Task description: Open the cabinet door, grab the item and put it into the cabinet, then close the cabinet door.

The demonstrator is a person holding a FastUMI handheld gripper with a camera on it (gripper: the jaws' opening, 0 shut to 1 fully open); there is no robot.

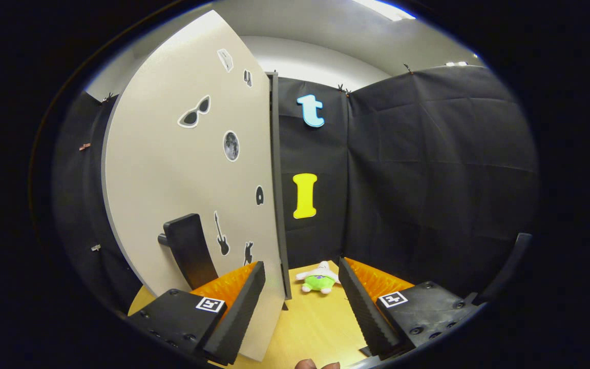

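Note:
The white cabinet door [182, 169] with small stickers rises close on the left. Its black handle [190, 251] sticks out just behind my left finger. The door's right edge meets a dark upright strip [276, 179] of the cabinet and runs down past the inner side of my left finger [246, 297]. My gripper [301, 264] is open with nothing held between its fingers. A small green and white plush toy [319, 281] lies on the wooden table [310, 323], just beyond the fingertips and nearer the right finger [364, 302]. The cabinet's inside is hidden.
Black cloth walls [428, 169] close the booth behind and to the right of the toy. A person's fingertips [316, 365] show at the near edge of the table. A dark curved bar [505, 266] stands at the far right.

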